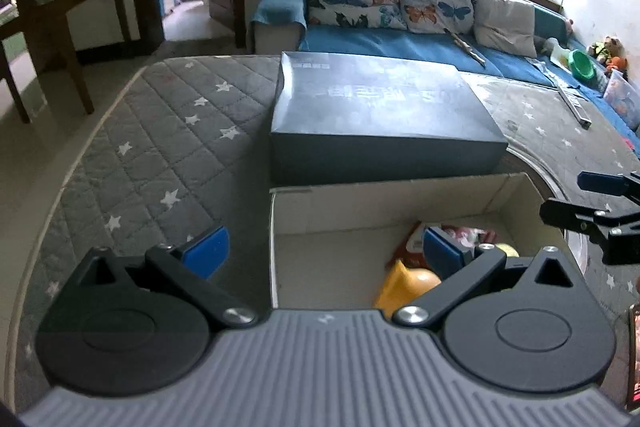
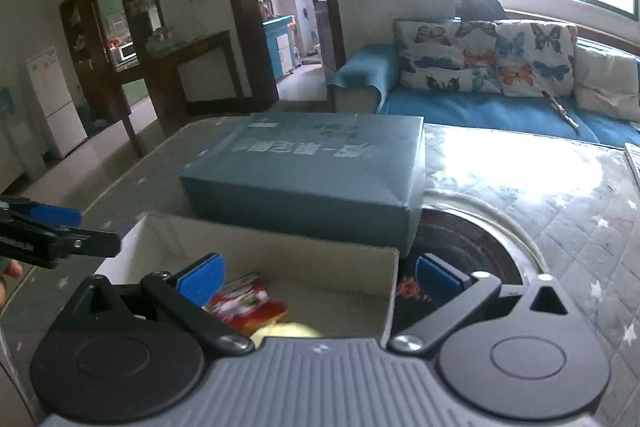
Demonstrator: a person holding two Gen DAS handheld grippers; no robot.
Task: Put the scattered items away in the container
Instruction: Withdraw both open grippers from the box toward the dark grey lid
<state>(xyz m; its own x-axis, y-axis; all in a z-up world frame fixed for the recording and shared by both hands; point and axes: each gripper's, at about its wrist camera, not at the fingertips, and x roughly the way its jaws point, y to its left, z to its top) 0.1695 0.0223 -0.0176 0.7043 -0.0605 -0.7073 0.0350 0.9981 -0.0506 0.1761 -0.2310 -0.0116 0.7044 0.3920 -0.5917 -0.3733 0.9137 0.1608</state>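
An open cardboard box (image 1: 380, 203) (image 2: 280, 255) sits on the grey star-quilted table (image 1: 160, 131). In it lie a yellow item (image 1: 404, 285) (image 2: 288, 329), a red snack packet (image 1: 414, 247) (image 2: 248, 303) and something pink and white (image 1: 468, 235). My left gripper (image 1: 324, 254) hangs open over the box's left wall, holding nothing. My right gripper (image 2: 320, 277) is open above the box's right wall, also holding nothing. Each gripper shows at the edge of the other's view: the right gripper (image 1: 576, 197), the left gripper (image 2: 84, 227).
A flat dark grey box (image 1: 380, 115) (image 2: 316, 163) lies just behind the cardboard box. Right of it is a round dark recess (image 2: 460, 243) in the table. A blue sofa (image 1: 400, 45) with butterfly cushions stands beyond, and a wooden side table (image 1: 60, 11) stands at the left.
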